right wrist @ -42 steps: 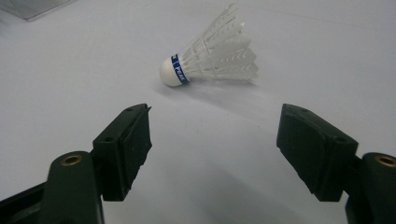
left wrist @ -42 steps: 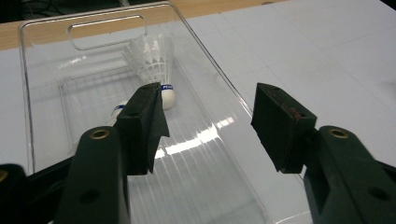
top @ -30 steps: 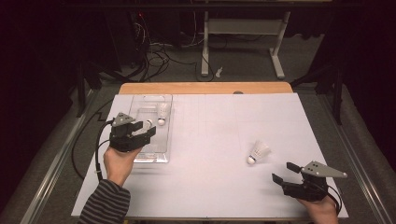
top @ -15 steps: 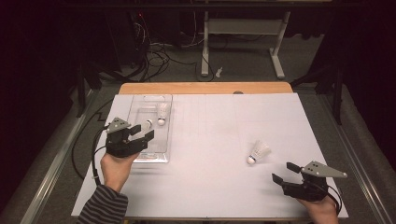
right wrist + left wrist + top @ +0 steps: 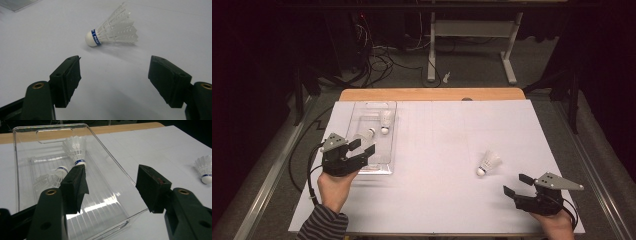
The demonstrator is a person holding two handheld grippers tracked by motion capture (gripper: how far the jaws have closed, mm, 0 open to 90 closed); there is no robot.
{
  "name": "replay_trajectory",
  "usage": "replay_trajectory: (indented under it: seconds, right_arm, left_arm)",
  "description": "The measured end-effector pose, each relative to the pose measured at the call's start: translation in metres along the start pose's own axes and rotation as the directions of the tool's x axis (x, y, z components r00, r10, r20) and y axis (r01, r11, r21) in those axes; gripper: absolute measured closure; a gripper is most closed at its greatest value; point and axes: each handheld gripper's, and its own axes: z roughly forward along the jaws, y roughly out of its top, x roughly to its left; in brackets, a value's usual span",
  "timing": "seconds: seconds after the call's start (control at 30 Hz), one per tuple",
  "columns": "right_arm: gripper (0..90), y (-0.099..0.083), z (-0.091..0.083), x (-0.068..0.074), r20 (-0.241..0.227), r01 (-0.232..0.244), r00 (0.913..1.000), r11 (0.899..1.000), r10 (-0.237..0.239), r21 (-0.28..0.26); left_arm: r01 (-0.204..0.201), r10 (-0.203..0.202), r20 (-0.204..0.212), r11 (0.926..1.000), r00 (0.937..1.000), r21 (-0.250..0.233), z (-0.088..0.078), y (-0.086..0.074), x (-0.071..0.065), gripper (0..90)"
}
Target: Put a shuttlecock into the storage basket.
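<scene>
Right gripper view: shuttlecock (image 5: 113, 28); unreadable white lettering, blue band (image 5: 95, 36)

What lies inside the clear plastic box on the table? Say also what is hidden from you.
Inside the clear box lie two white shuttlecocks: one near the far end, another beside it on the ribbed floor. The left gripper's finger covers part of the floor and the nearer shuttlecock.
</scene>
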Motion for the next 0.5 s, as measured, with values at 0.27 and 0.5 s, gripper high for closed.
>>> replay_trajectory:
  seconds: [0.27,0.5]
  right_arm:
    - [26.6,0.0,0.0,0.0,0.0,-0.004,1.0,1.0,0.004,-0.002]
    - [26.5,0.0,0.0,-0.001,0.0,-0.003,1.0,1.0,0.003,-0.005]
  left_arm:
    - [-0.002,0.002,0.0,1.0,1.0,-0.008,-0.005,-0.006,-0.002,41.8]
    - [0.006,-0.006,-0.009,0.9999,0.9999,-0.013,-0.008,-0.013,-0.002,41.7]
